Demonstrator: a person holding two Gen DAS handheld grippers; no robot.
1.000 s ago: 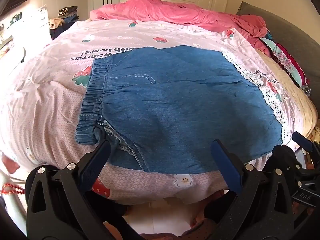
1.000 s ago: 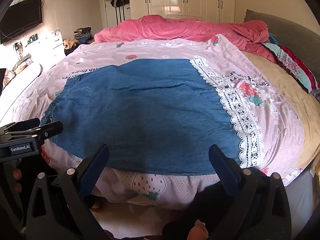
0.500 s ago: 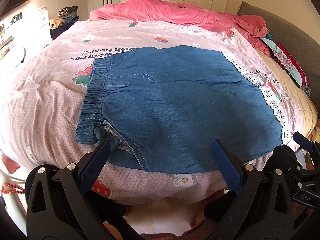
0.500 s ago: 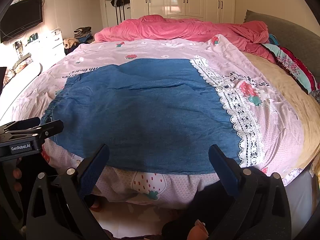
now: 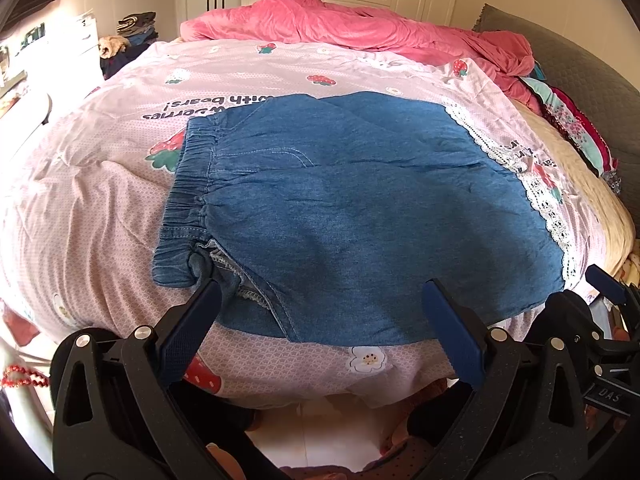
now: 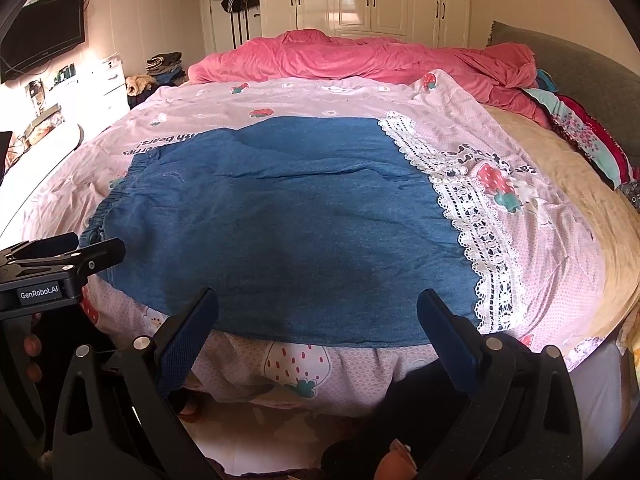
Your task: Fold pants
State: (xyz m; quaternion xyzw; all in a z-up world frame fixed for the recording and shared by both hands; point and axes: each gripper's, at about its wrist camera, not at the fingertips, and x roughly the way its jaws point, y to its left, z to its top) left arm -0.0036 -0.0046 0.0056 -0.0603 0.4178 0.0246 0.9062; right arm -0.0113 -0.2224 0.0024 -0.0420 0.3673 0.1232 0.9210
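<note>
Blue denim pants (image 5: 360, 208) lie flat on the pink strawberry-print bedspread (image 5: 92, 200), elastic waistband to the left, legs running right. A bit of the waistband's near corner is turned up, showing the inner seam. They also show in the right wrist view (image 6: 288, 224). My left gripper (image 5: 320, 300) is open and empty, just short of the pants' near edge by the waistband corner. My right gripper (image 6: 318, 312) is open and empty, at the near edge of the leg part. The left gripper also shows in the right wrist view (image 6: 60, 260).
A crumpled pink duvet (image 6: 360, 60) lies at the far side of the bed. A grey headboard (image 6: 580, 80) and patterned cloth (image 6: 592, 140) are on the right. A white lace strip (image 6: 460, 208) borders the pants. A white dresser (image 6: 96, 88) and TV (image 6: 44, 36) stand left.
</note>
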